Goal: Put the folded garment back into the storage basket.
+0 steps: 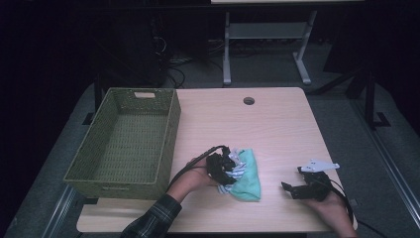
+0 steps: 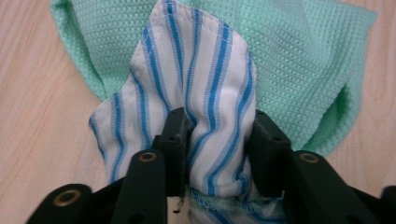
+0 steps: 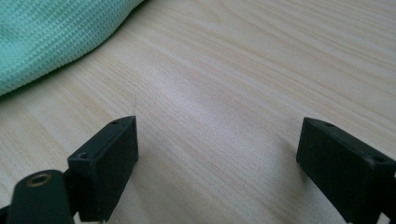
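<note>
Pale wooden bench [image 1: 277,124]: beside the green cloth [image 1: 247,178], the left gripper [image 2: 215,135] pinches a striped cloth [image 2: 196,84]; the right gripper [image 3: 217,158] rests nearby, fingers spread and holding nothing.

Dim overhead view, dark surroundings

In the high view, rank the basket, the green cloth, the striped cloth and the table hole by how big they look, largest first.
1. Basket
2. Green cloth
3. Striped cloth, though the left gripper covers part of it, so its rank against the hole is unsure
4. Table hole
</note>
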